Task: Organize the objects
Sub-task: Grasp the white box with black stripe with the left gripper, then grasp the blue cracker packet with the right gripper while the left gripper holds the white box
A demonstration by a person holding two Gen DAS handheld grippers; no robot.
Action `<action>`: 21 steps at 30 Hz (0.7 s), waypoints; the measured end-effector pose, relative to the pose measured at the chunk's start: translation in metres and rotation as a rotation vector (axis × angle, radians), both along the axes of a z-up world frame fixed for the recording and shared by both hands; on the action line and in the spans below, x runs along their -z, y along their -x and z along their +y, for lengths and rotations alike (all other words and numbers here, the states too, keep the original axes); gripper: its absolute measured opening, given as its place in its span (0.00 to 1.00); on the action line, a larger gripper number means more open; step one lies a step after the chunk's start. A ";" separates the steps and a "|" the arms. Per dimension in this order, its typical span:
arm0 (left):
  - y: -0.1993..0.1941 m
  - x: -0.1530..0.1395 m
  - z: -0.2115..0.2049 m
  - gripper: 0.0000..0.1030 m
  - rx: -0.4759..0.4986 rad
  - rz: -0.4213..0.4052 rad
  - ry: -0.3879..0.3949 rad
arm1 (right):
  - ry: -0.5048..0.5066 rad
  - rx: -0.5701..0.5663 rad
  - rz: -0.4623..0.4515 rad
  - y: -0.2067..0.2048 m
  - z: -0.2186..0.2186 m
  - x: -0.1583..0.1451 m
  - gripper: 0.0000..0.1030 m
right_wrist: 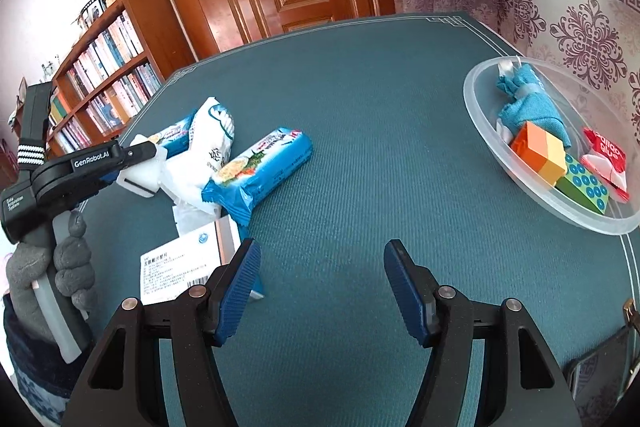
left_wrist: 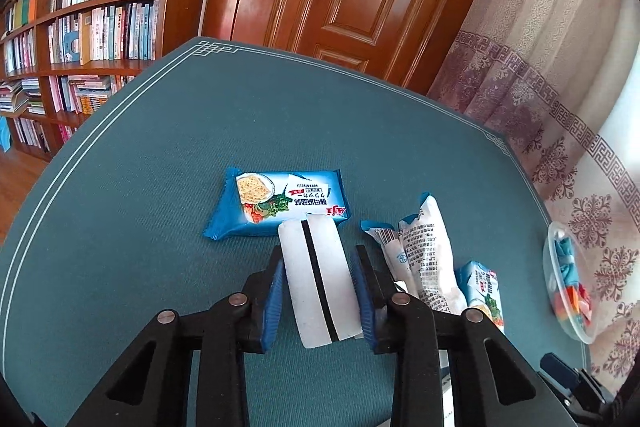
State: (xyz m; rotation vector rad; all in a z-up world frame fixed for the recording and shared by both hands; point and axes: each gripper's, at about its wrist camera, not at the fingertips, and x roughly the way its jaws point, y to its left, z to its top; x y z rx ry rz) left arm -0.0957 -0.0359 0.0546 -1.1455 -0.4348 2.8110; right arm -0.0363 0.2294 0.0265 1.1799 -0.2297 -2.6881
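Already part sorted, by the look of it. Landmark throughout: the clear plastic bowl (right_wrist: pixel 496 163).

Left wrist view. The left gripper (left_wrist: pixel 320 291) has its jaws clamped on a white block with a black stripe (left_wrist: pixel 316 279) (an eraser, perhaps; hard to be sure), its blue pads (left_wrist: pixel 276 291) pressed to both flanks. A blue cracker packet (left_wrist: pixel 276 205) lies just beyond the block, far from the bowl. Two white wrapped packs (left_wrist: pixel 424 259) and a second blue packet (left_wrist: pixel 482 287) lie between the block and the bowl, which shows only at the frame's edge (left_wrist: pixel 550 263) on the green table mat (left_wrist: pixel 160 187).

Right wrist view. The right gripper (right_wrist: pixel 320 287) hangs over bare mat with jaws apart, nothing between them, near the bowl but short of it. Inside the bowl: a blue cloth (right_wrist: pixel 532 103), an orange-and-yellow block (right_wrist: pixel 540 155), a green dotted piece (right_wrist: pixel 588 187) and a red-and-white sachet (right_wrist: pixel 608 155). Well away from the bowl sit the unsorted heap: a blue packet (right_wrist: pixel 260 171), the white packs (right_wrist: pixel 208 151) and a white printed box (right_wrist: pixel 180 267); the left gripper (right_wrist: pixel 132 155) holds its block beside them.

Judgement: roughly half done, if the bowl is the destination. The held block and the heap remain.
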 end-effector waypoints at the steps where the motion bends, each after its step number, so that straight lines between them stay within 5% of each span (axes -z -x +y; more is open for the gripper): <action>1: -0.001 -0.001 -0.001 0.33 -0.001 0.005 -0.001 | 0.004 -0.002 0.000 0.004 -0.003 -0.001 0.64; 13: -0.009 -0.008 -0.007 0.33 -0.025 0.040 0.011 | 0.037 -0.013 -0.035 0.068 -0.040 -0.002 0.64; 21: -0.011 -0.009 -0.007 0.33 -0.029 0.048 0.000 | -0.032 -0.035 -0.070 0.089 -0.064 0.013 0.68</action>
